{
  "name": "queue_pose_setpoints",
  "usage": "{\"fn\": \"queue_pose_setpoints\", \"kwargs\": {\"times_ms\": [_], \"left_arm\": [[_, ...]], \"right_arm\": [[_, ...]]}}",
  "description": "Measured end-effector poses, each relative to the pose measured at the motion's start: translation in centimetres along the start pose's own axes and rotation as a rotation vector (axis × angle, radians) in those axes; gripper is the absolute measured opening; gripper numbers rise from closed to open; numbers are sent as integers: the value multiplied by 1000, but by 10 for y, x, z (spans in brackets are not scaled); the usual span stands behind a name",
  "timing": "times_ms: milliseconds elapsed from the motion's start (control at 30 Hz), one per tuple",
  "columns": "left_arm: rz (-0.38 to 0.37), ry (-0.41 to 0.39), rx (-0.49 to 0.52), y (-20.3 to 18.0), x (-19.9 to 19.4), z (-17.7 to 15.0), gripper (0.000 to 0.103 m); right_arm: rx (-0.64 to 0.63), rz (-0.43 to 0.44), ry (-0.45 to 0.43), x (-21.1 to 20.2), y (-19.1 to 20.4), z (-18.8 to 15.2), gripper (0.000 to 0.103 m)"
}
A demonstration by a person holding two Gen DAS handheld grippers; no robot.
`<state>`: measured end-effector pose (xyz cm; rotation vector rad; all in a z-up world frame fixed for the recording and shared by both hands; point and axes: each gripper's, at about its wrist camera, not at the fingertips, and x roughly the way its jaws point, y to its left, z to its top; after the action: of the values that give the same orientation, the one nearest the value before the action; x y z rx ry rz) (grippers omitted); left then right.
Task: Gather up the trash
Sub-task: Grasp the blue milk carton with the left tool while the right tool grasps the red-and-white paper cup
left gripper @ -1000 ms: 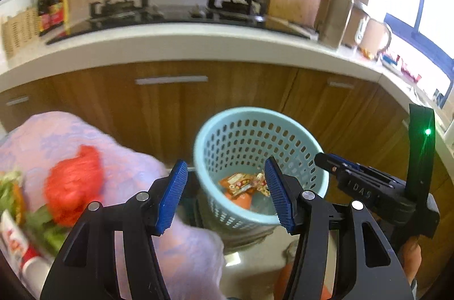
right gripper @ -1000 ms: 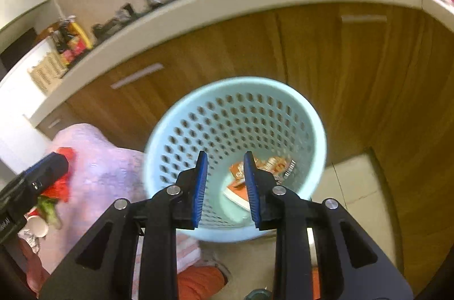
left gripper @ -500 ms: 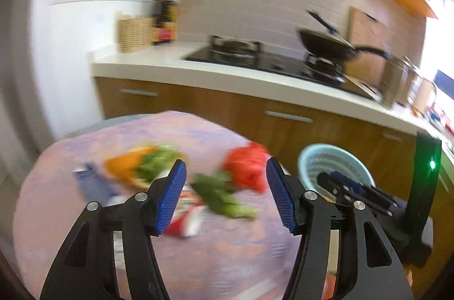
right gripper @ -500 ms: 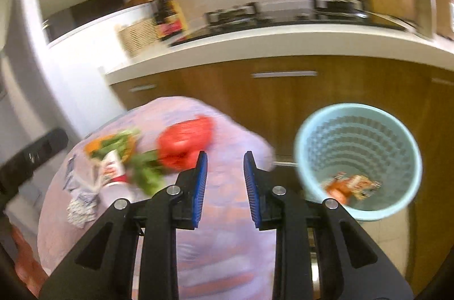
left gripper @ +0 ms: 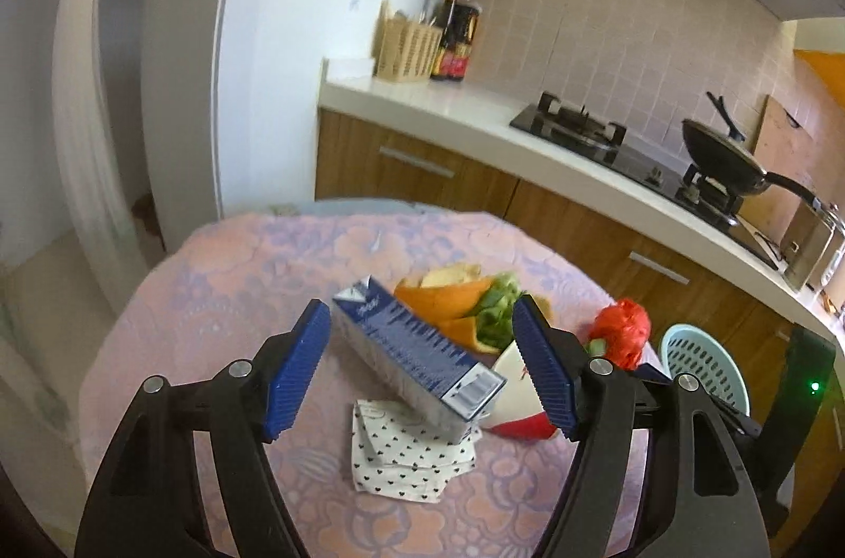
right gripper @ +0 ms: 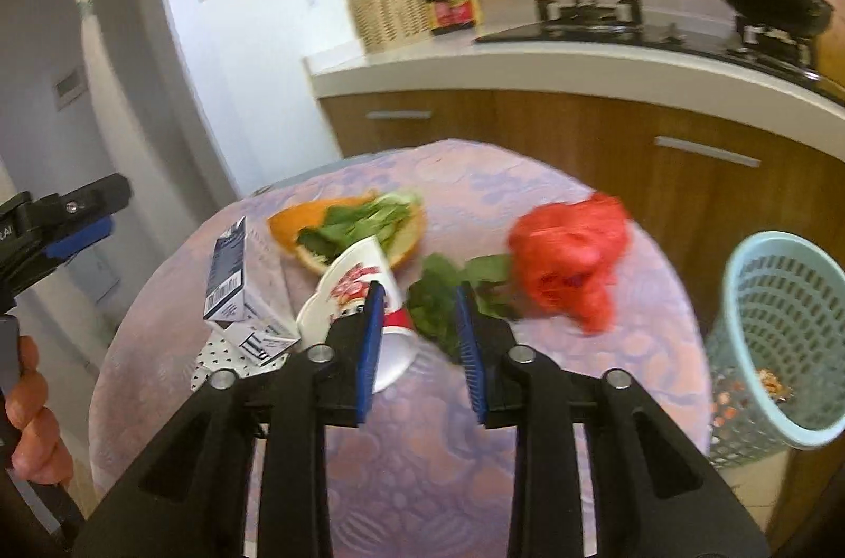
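Note:
Trash lies on a round table with a pink flowered cloth (left gripper: 222,294). A dark blue carton (left gripper: 417,347) lies between the blue pads of my open left gripper (left gripper: 422,368), below them. Under it is a dotted paper napkin (left gripper: 406,457). Beside it lie a paper cup (right gripper: 359,294), orange peel with green leaves (right gripper: 348,225) and a crumpled red plastic bag (right gripper: 570,257). My right gripper (right gripper: 417,347) is open and empty above the cup's base and leaves (right gripper: 443,289). The light blue basket (right gripper: 776,325) stands on the floor at the right, with wrappers inside.
A wooden kitchen counter (left gripper: 528,146) with a stove and a black pan (left gripper: 723,164) runs behind the table. A wicker basket and a sauce bottle (left gripper: 454,30) stand at its left end. A white wall (left gripper: 248,46) lies left.
Both grippers swung left, away from the basket, and now hover over the table's trash. The left gripper now has the carton between its pads. The right gripper has opened wider.

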<state>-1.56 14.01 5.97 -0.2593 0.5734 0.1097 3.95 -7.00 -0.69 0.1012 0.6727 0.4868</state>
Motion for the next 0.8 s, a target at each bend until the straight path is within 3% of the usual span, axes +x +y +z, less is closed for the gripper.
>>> {"fn": "queue_pose_setpoints", "kwargs": {"times_ms": [33,67,167,267,500,600,800], "left_arm": [[0,11,-3,0,4,-2,70],[-2,24,-5,2,8,-4,71],[4,60,-18,-3,25,-8,78],[14,91,-40,-8,44,-12,80],[148,168,-16,-24,83,-23,80],[188,201,3,-25,93,-28,68],[182,200,-18,-10,88,-33,44]], "right_arm": [[-3,5,4,6,2,0,53],[-6,5,6,9,2,-1,56],[-21,7,39,20,4,-2,57],[-10,12,38,21,1,-3,57],[-28,17,50,23,2,-5,57],[-42,22,56,25,4,-4,57],[-86,55,95,40,13,3,57]]}}
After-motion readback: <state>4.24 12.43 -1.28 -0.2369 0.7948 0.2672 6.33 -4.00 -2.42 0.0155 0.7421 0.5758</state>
